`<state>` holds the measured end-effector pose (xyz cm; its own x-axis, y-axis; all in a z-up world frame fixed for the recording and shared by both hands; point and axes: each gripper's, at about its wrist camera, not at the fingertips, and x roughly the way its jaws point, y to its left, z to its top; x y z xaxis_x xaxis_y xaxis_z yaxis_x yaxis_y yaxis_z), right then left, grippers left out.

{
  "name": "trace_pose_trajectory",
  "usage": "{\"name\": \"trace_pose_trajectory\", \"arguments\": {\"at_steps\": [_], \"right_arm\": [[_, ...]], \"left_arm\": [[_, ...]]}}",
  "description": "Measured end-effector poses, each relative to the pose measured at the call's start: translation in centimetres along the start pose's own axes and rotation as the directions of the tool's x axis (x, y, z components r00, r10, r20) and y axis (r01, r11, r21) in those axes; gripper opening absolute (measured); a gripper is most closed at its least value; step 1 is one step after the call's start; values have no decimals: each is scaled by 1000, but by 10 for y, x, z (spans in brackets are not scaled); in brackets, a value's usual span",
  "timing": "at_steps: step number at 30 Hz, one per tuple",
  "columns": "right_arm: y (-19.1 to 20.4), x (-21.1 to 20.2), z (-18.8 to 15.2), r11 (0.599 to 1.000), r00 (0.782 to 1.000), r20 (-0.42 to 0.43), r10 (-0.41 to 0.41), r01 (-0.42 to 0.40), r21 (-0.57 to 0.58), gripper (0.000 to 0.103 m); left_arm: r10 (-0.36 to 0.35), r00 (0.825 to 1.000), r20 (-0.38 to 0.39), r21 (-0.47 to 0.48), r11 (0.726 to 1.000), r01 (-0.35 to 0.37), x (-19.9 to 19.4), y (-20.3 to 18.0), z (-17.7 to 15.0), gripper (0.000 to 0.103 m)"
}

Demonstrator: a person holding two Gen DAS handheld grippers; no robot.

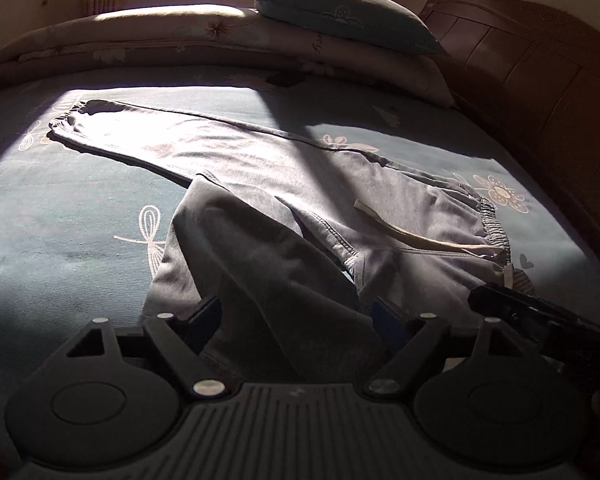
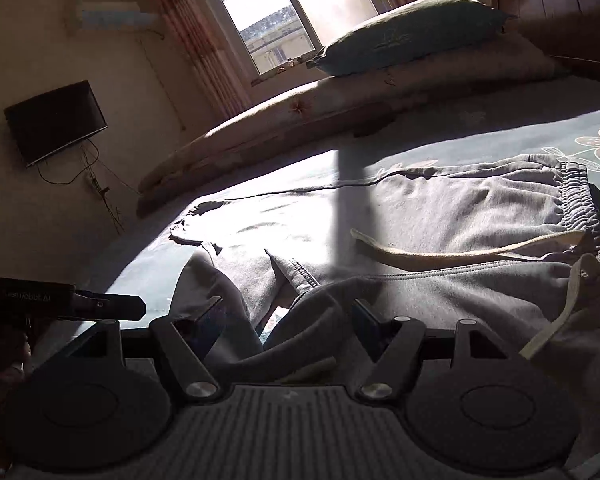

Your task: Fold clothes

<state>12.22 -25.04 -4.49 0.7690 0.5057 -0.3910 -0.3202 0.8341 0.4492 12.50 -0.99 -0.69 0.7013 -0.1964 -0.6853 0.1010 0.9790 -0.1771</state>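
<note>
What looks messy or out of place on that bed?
The grey sweatpants aren't flat: one leg lies straight across the bed sheet, the other is bunched towards the cameras. The cream drawstring trails loose over the fabric.

Trouser leg [image 1: 284, 312] end hidden under left gripper [image 1: 296, 316] (deep shadow).

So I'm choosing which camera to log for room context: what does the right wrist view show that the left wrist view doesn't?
Only the right wrist view shows the wall-mounted TV and the air conditioner. Only the left wrist view shows the wide wooden headboard and the far trouser cuff laid flat. Both show the grey sweatpants, their drawstring, the pillow and the flowered sheet.
</note>
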Motion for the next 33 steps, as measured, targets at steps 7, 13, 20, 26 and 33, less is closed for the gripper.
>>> {"name": "trace_pose_trajectory", "arguments": {"at_steps": [7, 13, 20, 26, 33], "right_arm": [[-15, -50, -37, 998, 1000, -3, -21, 21, 67, 80], [-18, -59, -55, 986, 988, -43, -148, 151, 76, 80], [20, -45, -74, 973, 985, -52, -166, 156, -169, 79], [41, -27, -70, 963, 988, -62, -141, 123, -239, 79], [76, -15, -71, 919, 983, -66, -169, 133, -372, 74]], "left_arm": [[-34, 999, -20, -165, 986, 30, -8, 6, -23, 85], [-25, 999, -19, -174, 985, 21, 6, 13, -42, 85], [49, 999, -4, -260, 964, -49, 24, 43, -45, 85], [102, 992, 73, -195, 977, -86, 31, 67, -13, 85], [59, 996, 59, -226, 973, -45, 69, 123, 6, 85]]}}
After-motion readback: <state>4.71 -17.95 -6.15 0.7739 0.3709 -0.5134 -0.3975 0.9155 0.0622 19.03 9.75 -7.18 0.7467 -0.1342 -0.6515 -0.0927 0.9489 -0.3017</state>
